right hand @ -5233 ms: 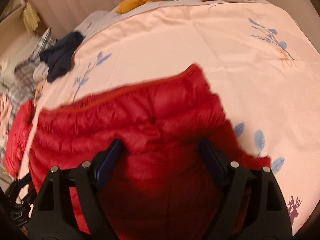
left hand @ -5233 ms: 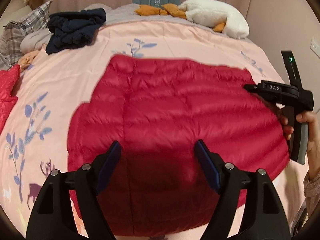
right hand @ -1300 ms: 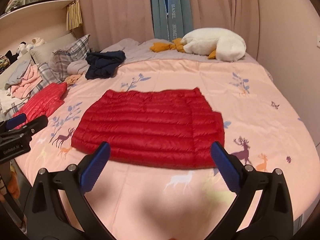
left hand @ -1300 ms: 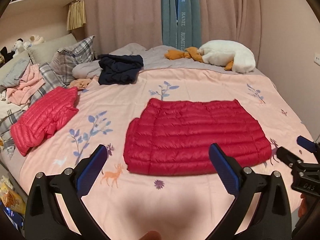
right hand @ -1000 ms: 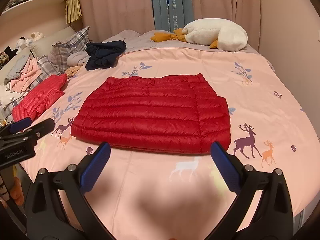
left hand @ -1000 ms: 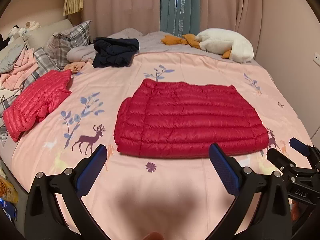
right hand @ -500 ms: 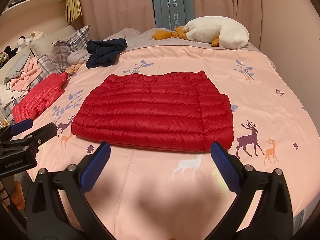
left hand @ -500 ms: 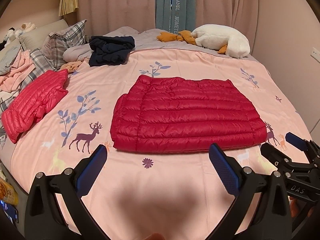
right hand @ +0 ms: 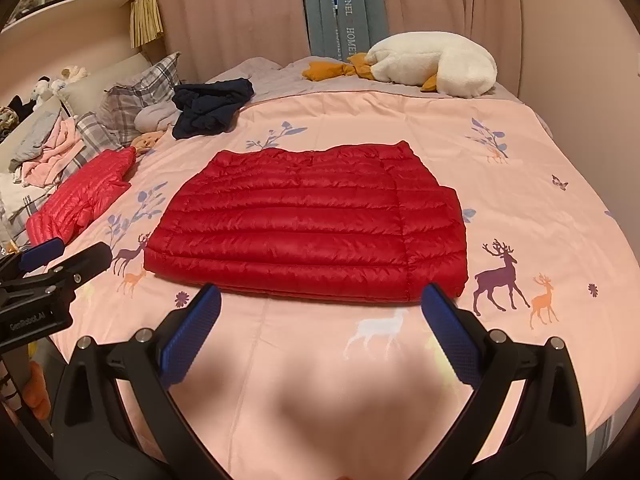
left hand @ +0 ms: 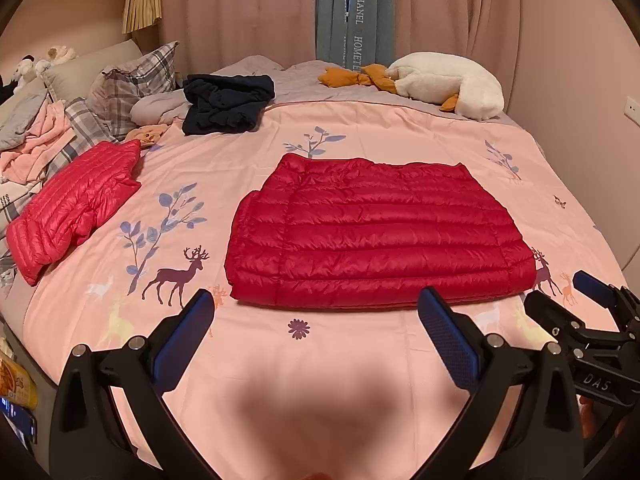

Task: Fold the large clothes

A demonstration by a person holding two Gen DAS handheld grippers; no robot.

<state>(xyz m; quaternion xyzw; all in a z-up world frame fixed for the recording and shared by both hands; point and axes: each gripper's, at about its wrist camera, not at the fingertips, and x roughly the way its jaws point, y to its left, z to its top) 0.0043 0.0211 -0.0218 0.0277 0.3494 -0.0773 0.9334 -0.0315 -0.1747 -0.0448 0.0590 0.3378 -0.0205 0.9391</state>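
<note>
The puffy folded jacket [left hand: 376, 236] is deep red with stitched stripes across it, and the other puffy jacket [left hand: 72, 204] is a brighter pinkish red. The bed cover [left hand: 400, 128] is pink with blue leaves and purple and orange deer. The pillow [left hand: 132, 84] has grey checks, and the soft goose toy [left hand: 448, 82] is white with orange feet.

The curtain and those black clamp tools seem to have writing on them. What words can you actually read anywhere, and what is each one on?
"HANEL" and "HOMETE", cut off by a plush toy: on the blue curtain; the right view shows "HANEL" and "HOME".
"DAS": on the right gripper, seen from the left view.
"GenRobot.AI": on the left gripper, seen from the right view.
Print on a packet at the bed's left edge: too blurred to read.
The red jacket shows no text.
</note>
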